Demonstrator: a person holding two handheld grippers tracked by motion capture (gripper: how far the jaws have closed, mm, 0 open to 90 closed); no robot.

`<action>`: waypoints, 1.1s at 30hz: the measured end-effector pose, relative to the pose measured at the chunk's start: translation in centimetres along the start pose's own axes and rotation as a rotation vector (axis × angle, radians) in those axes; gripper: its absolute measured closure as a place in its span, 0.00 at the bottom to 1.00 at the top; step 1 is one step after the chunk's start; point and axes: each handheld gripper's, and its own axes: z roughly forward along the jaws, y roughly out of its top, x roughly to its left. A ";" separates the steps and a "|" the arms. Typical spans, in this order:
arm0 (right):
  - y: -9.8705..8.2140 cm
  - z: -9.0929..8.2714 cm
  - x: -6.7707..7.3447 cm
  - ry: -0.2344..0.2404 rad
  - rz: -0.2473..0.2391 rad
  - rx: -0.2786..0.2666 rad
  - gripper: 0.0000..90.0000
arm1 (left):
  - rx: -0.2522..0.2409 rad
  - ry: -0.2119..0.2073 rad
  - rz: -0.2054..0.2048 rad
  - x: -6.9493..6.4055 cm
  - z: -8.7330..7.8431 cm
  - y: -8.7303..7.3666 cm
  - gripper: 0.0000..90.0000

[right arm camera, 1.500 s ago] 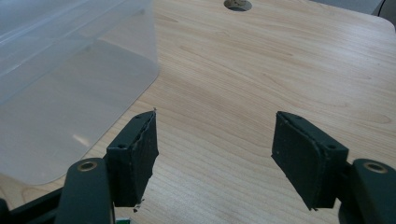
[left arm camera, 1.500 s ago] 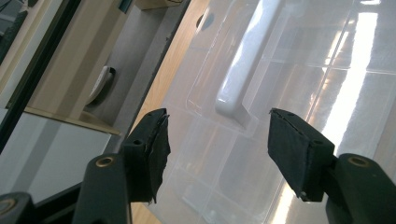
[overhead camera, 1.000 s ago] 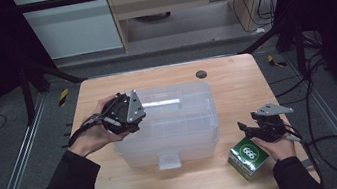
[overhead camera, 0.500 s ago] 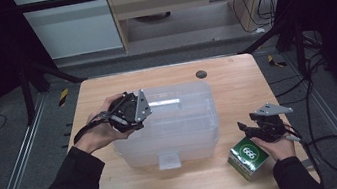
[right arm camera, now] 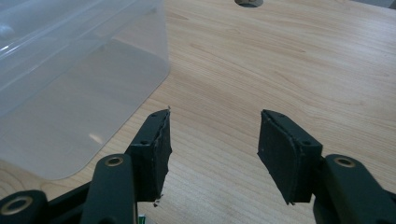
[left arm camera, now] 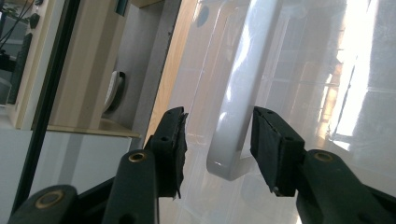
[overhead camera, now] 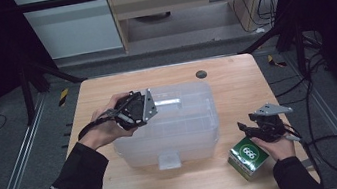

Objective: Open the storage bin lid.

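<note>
A translucent plastic storage box (overhead camera: 181,128) with its lid on stands in the middle of the wooden table (overhead camera: 236,84). My left gripper (overhead camera: 156,107) reaches over the lid's left end. In the left gripper view its jaws (left arm camera: 217,140) straddle the end of the white lid handle (left arm camera: 243,84). They have just been closing, and small gaps still show on both sides of the handle. My right gripper (overhead camera: 243,128) hovers low over the table to the right of the box, just above a green carton (overhead camera: 249,157). Its jaws (right arm camera: 212,149) have narrowed a little and hold nothing.
A grey latch (overhead camera: 168,160) sits on the box's front wall. A small dark round spot (overhead camera: 201,74) marks the table's far side. Bare wood lies right of the box (right arm camera: 70,70). Cables trail off the table's right edge.
My left hand has crept slightly to the right over the lid. The right hand and the green carton have stayed where they were.
</note>
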 end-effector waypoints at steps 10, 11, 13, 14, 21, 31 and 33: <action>0.1 -0.1 0.0 0.010 0.001 0.005 0.53 | 0.021 0.004 0.042 -0.3 0.6 0.7 0.70; 0.1 -0.1 0.0 0.010 0.001 0.005 0.53 | 0.021 0.004 0.042 -0.3 0.6 0.7 0.70; 0.1 -0.1 0.0 0.011 0.001 0.008 0.53 | 0.025 0.004 0.049 -0.4 0.8 0.7 0.72; 0.1 -0.1 0.0 0.013 0.002 0.008 0.54 | 0.030 0.004 0.059 -0.3 0.8 0.8 0.72; 0.2 -0.2 0.0 0.024 0.013 0.010 0.55 | 0.050 0.004 0.089 -0.5 1.0 0.9 0.77; 0.8 -0.9 0.3 0.043 0.020 0.007 0.60 | 0.096 0.012 0.153 -0.6 1.0 1.4 0.80; 1.1 -1.1 0.5 0.052 0.018 0.002 0.61 | 0.101 0.015 0.158 -0.7 1.0 1.4 0.80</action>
